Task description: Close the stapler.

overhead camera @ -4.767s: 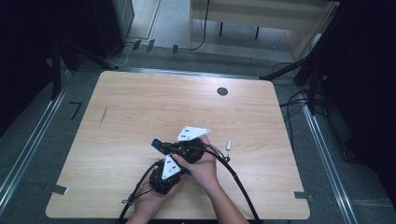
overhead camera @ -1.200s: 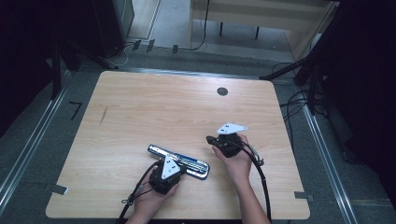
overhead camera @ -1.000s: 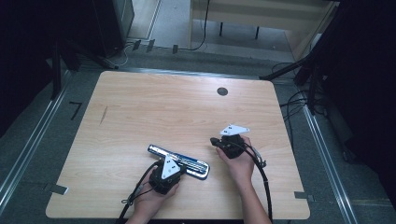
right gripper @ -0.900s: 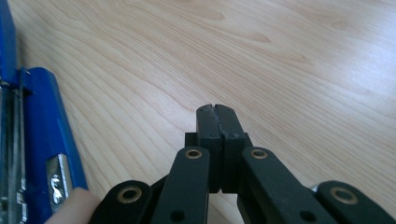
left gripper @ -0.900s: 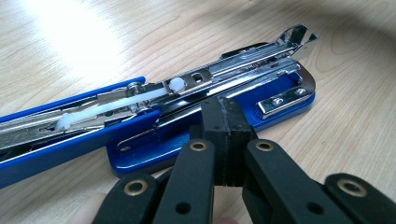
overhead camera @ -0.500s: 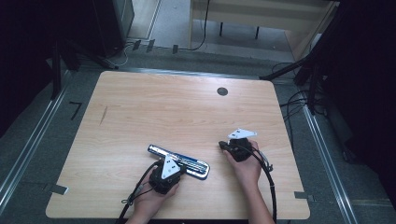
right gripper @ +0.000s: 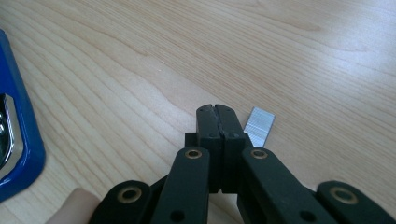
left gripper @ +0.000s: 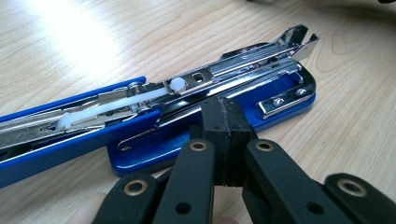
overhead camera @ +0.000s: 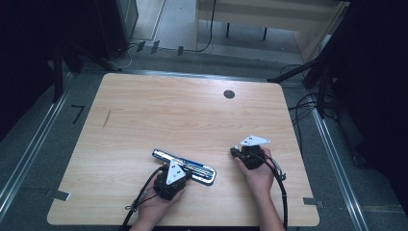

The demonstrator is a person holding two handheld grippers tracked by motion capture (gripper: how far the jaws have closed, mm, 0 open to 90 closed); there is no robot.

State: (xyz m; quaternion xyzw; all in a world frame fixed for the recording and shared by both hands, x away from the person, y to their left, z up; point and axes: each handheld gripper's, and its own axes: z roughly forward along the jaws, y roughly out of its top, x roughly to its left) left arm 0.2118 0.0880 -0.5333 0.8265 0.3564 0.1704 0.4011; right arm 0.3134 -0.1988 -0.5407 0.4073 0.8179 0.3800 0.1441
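Observation:
A blue stapler (overhead camera: 185, 167) lies opened out flat on the wooden table (overhead camera: 192, 115), near the front. Its metal staple channel (left gripper: 243, 74) is exposed and faces up, with a white pusher (left gripper: 176, 84) in it. My left gripper (overhead camera: 179, 170) is shut with nothing between its jaws, and its tips (left gripper: 227, 106) rest against the stapler's blue base (left gripper: 280, 95). To the right, my right gripper (overhead camera: 235, 152) is also shut and holds nothing. Its tips (right gripper: 215, 111) sit low over the bare wood. A short silver strip of staples (right gripper: 259, 125) lies flat just beside them, untouched.
A round black grommet hole (overhead camera: 229, 94) sits near the table's far edge. A dark scuff (overhead camera: 107, 118) marks the left side. Cables (overhead camera: 281, 192) trail off the front edge from both grippers. Dark furniture and floor cables surround the table.
Both grippers were together on the stapler at first. It now lies open, with the left gripper still at it. The right gripper has moved right and slightly nearer, down to the staple strip.

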